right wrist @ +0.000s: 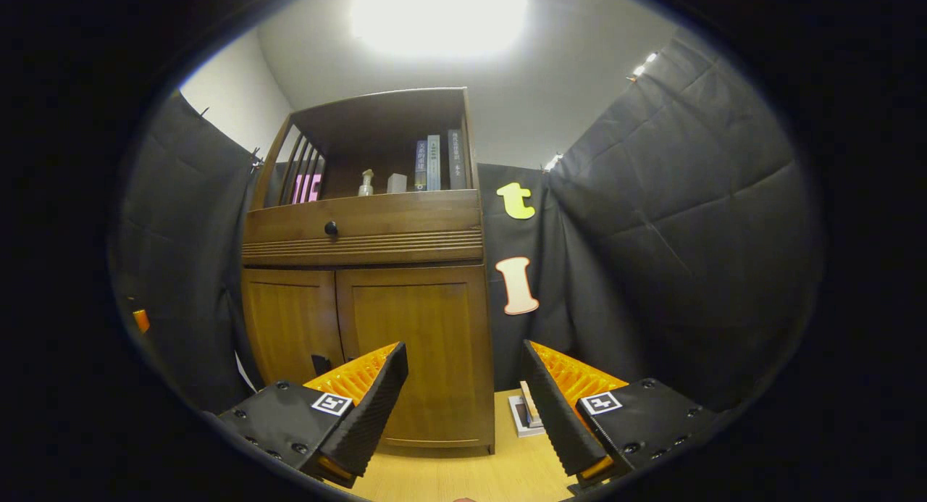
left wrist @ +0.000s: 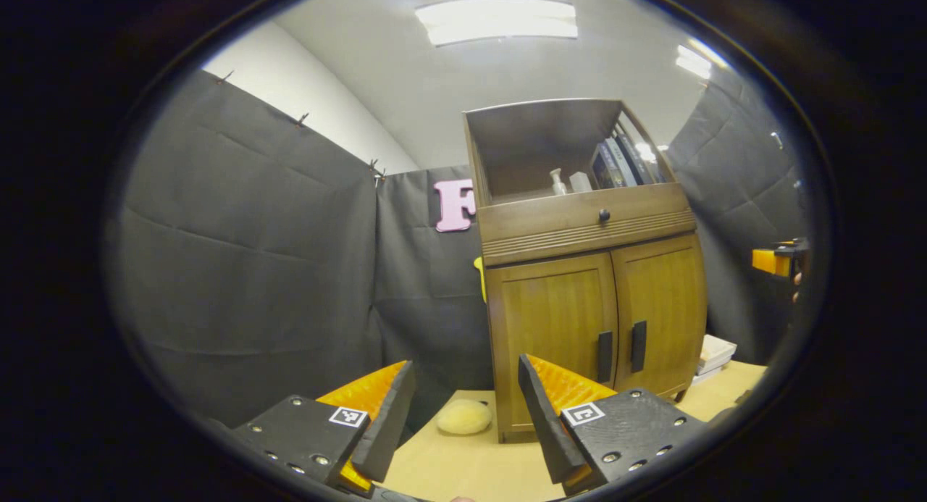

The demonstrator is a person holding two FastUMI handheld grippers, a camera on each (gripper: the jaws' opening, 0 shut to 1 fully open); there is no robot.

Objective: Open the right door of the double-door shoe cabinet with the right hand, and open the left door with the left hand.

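Two doors, both closed, so neither half of the task has begun.

From the left gripper view, your left gripper (left wrist: 463,415) has its fingers spread wide with nothing between them. The shoe cabinet (left wrist: 586,270) stands on the table (left wrist: 463,466) ahead and to the right of that gripper, well apart from it. Its two dark handles sit side by side at the centre seam, each with its long axis vertical: the left door handle (left wrist: 604,356) is the nearer one to you here, the right door handle (left wrist: 638,346) just beyond it. The right gripper (left wrist: 778,261) peeks in at the far right edge.

From the right gripper view, your right gripper (right wrist: 463,408) is likewise spread open and empty. The right door (right wrist: 416,350) lies straight ahead, but its handle is up and to the left, probably hidden behind your left finger (right wrist: 362,400); only a dark handle (right wrist: 320,364) near the seam shows, and I can't tell whose it is.

My judgement: the right gripper is closer to its door, so steer left toward the seam and approach the handle across its vertical length.
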